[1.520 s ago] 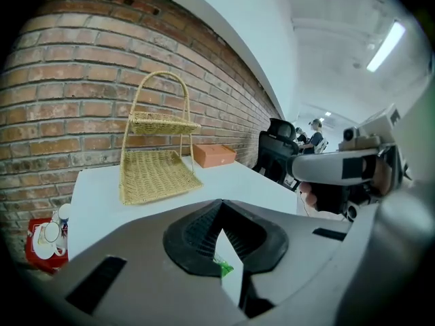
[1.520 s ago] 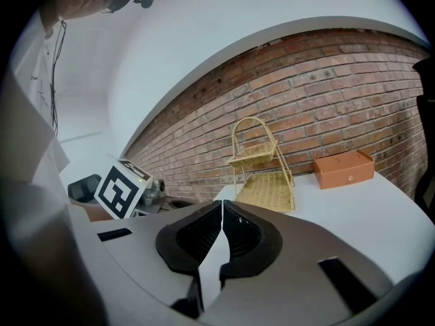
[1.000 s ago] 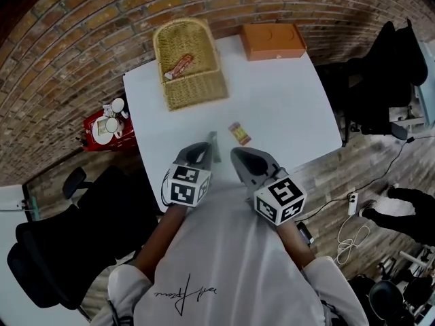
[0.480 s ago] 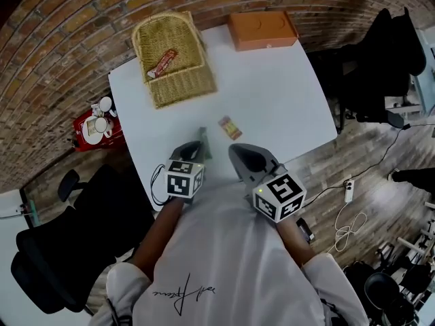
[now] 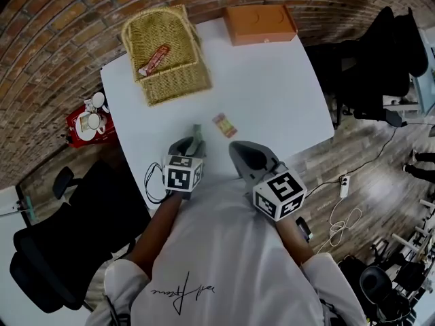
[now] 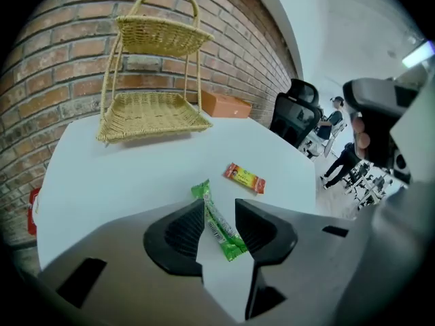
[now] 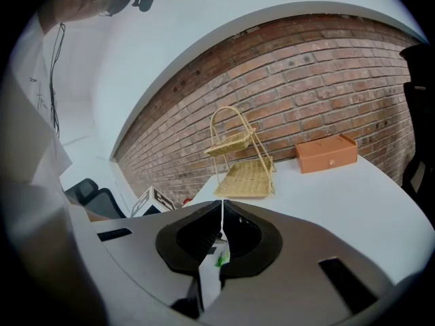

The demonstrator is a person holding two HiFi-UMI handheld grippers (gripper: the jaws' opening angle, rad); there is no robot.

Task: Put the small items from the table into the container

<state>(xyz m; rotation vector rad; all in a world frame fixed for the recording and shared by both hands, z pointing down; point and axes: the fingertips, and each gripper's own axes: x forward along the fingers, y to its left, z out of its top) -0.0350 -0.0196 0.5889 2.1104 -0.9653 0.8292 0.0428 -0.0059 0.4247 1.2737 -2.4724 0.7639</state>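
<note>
Left gripper point(image 6: 221, 212) newly-parted, right gripper point(image 7: 222, 217) closed

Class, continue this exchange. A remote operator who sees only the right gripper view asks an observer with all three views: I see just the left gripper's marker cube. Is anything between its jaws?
Observer: Yes, a green packet, lying flat on the white table.
Operator: Is it gripped?
Observer: No. The left gripper has just been opening its jaws, which stand apart on either side of the packet.
Operator: Are any other items lying out?
Observer: One orange-red packet lies on the table beyond the green one, apart from it.
</note>
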